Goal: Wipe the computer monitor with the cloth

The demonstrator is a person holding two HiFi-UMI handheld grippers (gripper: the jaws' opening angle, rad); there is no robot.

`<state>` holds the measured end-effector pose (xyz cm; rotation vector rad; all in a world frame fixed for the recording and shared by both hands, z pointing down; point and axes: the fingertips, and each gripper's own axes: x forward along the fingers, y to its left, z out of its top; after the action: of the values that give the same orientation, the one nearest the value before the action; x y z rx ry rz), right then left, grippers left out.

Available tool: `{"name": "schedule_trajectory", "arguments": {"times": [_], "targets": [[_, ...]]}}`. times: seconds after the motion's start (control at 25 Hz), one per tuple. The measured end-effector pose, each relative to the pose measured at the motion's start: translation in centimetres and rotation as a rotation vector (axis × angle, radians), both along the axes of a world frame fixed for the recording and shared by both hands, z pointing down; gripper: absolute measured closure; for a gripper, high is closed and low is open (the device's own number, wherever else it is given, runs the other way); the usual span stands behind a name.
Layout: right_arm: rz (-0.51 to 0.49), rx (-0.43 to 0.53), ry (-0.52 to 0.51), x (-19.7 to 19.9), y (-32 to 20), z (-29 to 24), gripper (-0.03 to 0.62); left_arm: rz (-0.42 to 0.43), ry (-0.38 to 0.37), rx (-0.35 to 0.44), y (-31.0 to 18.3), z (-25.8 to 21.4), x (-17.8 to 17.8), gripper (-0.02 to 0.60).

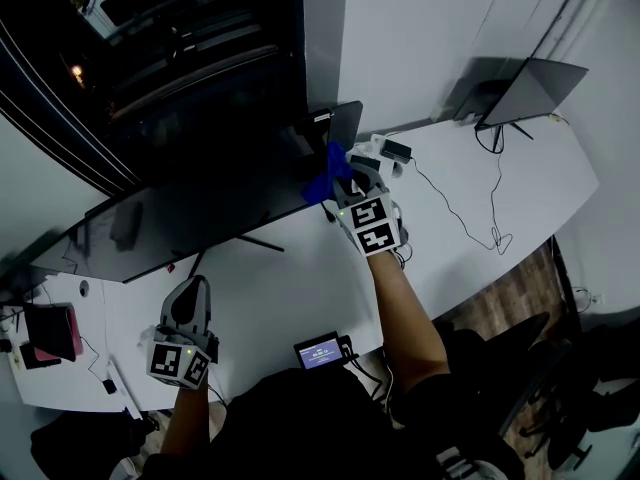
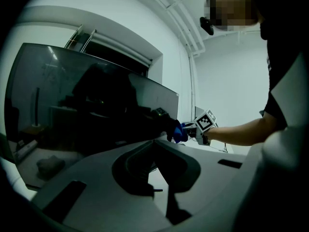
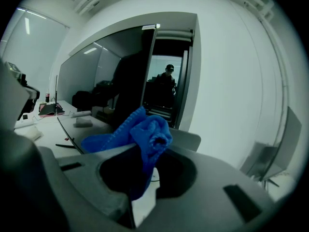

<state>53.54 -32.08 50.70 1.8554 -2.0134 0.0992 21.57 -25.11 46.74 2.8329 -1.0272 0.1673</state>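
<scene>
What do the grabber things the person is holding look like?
The left gripper and the right gripper are grey plastic, each with two rounded jaws. Each carries a white cube printed with black square markers. The person wears a dark short-sleeved top, so the forearms are bare.

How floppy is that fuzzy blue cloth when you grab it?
Probably very floppy: the fuzzy blue cloth bunches and folds where the right gripper pinches it. It is likely light too, since one small pinch holds it up.
</scene>
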Motion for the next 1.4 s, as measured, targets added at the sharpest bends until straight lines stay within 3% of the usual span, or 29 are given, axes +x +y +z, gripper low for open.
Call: {"name": "schedule_trajectory", "arguments": {"times": [0.32,1.4], "targets": [[0.015,-0.018,-0.037,0.0,-0.1,4.3,0.528,-0.002,-0.037,-0.025,0.4,1.6,-0.7,0.588],[0.025,-0.248,-0.122,-1.0,-0.4,18.4,0.528,-0.125,-0.059,-0.076,0.8,3.5,-5.3,0.588]]}}
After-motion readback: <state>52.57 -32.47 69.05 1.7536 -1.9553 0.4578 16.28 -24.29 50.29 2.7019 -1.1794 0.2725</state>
